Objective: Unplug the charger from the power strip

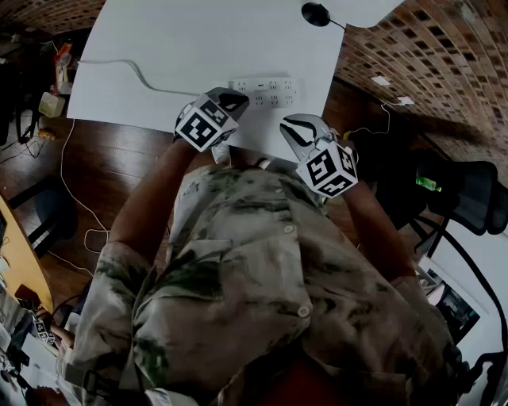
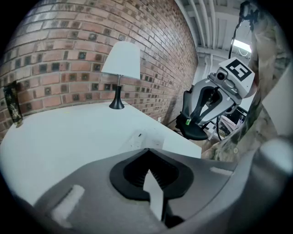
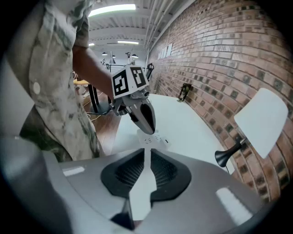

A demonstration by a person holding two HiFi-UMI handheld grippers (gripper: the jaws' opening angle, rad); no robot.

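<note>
A white power strip (image 1: 266, 90) lies near the front edge of the white table (image 1: 159, 47), and its white cable (image 1: 131, 67) runs off to the left. No charger shows in its sockets in any view. My left gripper (image 1: 235, 100) hovers just left of the strip's near end, jaws together and holding nothing. In the right gripper view the left gripper (image 3: 145, 119) hangs right over the strip (image 3: 153, 138). My right gripper (image 1: 296, 127) is off the table's front edge, to the right of the strip, jaws together and empty.
A lamp with a black base (image 1: 316, 13) and white shade (image 2: 122, 61) stands at the table's far side by the brick wall. A black office chair (image 1: 470, 196) is to the right. Cables trail over the wooden floor (image 1: 87, 182) on the left.
</note>
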